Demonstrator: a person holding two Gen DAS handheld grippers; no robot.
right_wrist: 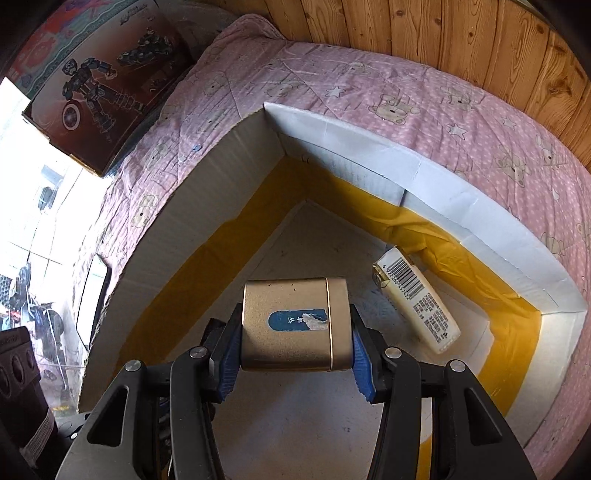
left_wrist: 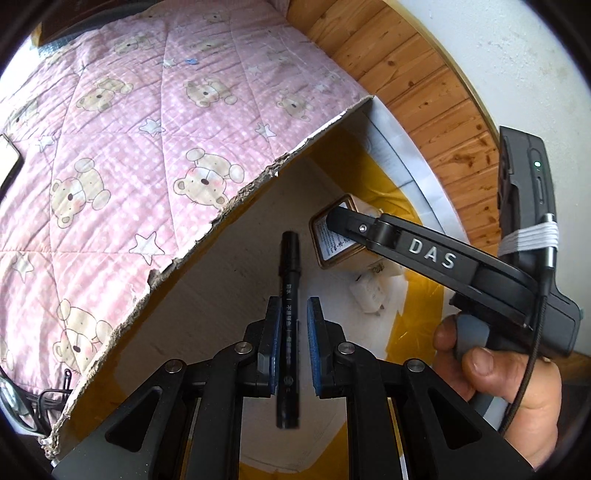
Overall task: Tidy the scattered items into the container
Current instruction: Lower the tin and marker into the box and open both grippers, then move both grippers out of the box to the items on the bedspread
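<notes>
Pink teddy-bear quilt on the bed, open cardboard box sitting on it. Over the box, left gripper pinches a black marker; right gripper clamps a gold tin.

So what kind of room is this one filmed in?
Most likely a bedroom: a pink teddy-bear quilt covers a bed, set against a wood-panelled wall, with a cardboard box resting on the quilt.
</notes>
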